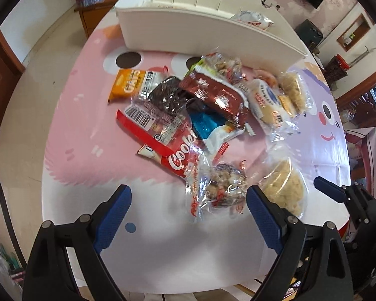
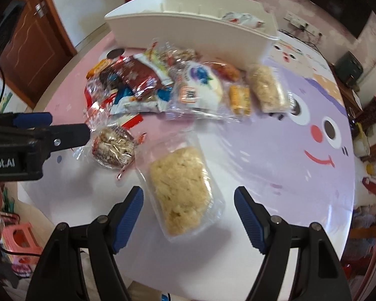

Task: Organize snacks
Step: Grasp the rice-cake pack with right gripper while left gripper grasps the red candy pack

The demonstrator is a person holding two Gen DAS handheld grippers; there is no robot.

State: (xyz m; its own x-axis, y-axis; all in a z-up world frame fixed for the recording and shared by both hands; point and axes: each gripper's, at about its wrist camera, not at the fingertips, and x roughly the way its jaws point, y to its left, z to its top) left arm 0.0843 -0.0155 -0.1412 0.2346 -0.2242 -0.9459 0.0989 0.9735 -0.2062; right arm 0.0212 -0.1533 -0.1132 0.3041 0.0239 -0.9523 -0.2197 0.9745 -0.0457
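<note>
The left hand-held gripper (image 1: 189,202) is spread wide and empty over a clear-wrapped nut cake (image 1: 224,188). The right hand-held gripper (image 2: 188,204), also wide and empty, straddles a crumbly rice-crisp pack (image 2: 181,193) on the counter (image 2: 275,170). Only the left view shows the orange oats packet (image 1: 129,84); the white bin (image 2: 188,32) stands behind the snack pile (image 2: 163,85).

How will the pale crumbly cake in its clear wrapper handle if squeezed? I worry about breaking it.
The crumbly cake looks fragile; a hard pinch would probably crush it. Its glossy clear wrapper may slip against the pads. Lying flat, it seems unlikely to roll.
</note>
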